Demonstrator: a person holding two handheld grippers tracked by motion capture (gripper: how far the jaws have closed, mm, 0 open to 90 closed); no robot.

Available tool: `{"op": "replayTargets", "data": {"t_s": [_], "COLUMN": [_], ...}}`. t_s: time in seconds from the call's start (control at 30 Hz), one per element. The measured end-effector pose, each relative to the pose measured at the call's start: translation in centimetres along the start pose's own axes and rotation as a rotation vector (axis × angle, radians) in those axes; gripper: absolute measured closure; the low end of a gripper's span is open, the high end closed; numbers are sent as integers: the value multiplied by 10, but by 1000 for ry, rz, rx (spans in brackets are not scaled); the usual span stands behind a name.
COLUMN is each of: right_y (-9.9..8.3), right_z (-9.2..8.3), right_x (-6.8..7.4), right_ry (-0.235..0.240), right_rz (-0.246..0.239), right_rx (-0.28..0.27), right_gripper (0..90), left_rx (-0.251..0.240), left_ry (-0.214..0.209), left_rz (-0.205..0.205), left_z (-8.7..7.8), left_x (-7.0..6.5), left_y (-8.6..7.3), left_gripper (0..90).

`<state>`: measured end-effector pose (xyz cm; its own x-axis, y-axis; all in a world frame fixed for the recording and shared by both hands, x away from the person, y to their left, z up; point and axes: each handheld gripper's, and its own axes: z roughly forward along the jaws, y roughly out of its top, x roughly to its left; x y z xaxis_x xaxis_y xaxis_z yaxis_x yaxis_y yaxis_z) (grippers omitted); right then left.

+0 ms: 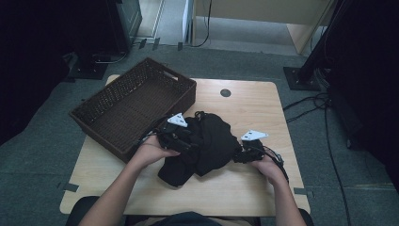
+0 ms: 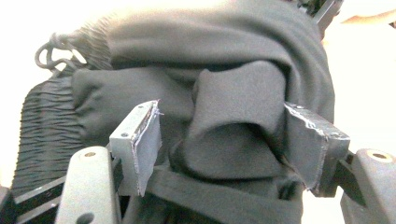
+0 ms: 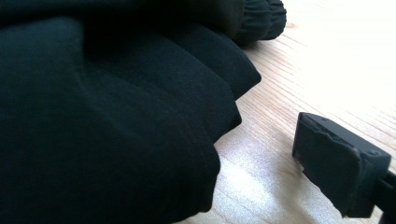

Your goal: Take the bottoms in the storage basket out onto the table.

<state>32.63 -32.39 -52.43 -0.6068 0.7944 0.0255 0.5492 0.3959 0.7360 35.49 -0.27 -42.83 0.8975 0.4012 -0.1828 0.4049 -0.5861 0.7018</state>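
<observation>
In the high view, the black garment (image 1: 207,146) lies bunched in the middle of the table (image 1: 254,108), its long axis running from about 7 to 1 o'clock. The wicker basket (image 1: 134,110) stands at 10 o'clock of it.

In the left gripper view, the left tool (image 2: 224,140) stands wide, a fold between its pads (image 2: 147,144) but not pinched. I judge it should close deeper on the fold.

In the right gripper view, the right tool (image 3: 280,154) is open on the table beside the hem, holding nothing.
</observation>
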Motion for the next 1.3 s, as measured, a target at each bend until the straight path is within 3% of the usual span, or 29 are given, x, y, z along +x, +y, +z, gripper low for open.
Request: {"op": "replayTargets", "data": {"t_s": [0.1,0.13,0.23,0.43,0.6,0.97,1.3], "right_y": [0,0,-1,-1,-1,-1,-1], "right_z": [0,-1,-1,-1,-1,-1,-1], "right_x": [0,0,1,1,2,2,2], "right_ry": [0,1,1,0,1,1,3], "right_rz": [-1,-4,-5,-5,-2,-1,-2], "right_rx": [0,1,-1,-3,-3,-2,-3], "right_gripper": [133,133,133,133,134,134,134], "left_rx": [-14,-34,-46,-32,-23,-32,0], "left_ry": [3,13,47,90,123,149,222], "left_rz": [-11,-33,-32,-20,-37,-64,-59], "left_z": [-7,-15,-27,-44,-62,-81,-83], "left_x": [3,6,10,20,36,51,69], "left_y": [1,1,1,3,6,11,10], "left_gripper": [319,323,332,346,348,346,403]}}
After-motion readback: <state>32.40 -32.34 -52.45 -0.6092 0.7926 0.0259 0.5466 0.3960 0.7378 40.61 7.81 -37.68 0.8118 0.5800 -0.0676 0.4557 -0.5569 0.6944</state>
